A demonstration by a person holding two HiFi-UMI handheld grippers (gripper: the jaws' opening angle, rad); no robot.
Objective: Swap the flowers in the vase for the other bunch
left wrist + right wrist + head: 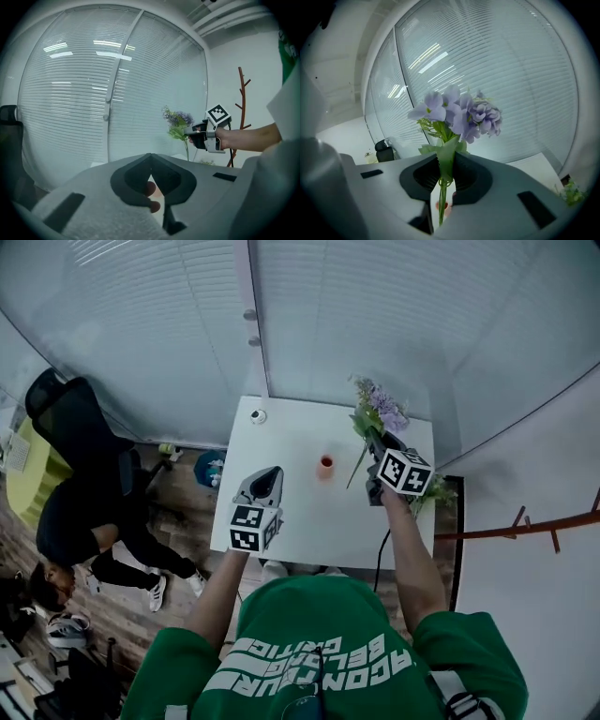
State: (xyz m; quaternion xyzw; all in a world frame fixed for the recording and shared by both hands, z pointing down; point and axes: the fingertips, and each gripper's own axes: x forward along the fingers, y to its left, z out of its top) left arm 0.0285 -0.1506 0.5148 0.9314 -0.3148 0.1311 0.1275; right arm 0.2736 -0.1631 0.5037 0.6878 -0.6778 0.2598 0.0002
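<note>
Pinching purple flowers (pixel 459 112) by the stems, right gripper (pixel 444 159) is held over the table (pixel 281 432); left gripper (pixel 150 157) fingers are pressed together, empty.

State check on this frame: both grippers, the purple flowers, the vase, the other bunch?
Left gripper: shut, nothing between the jaws.
Right gripper: shut on the stem of the purple flowers.
Purple flowers: out of the vase, held in the air, blooms up.
Vase: upright on the table, looks empty.
Green bunch: lying at the table's right edge, partly hidden by the arm.
</note>
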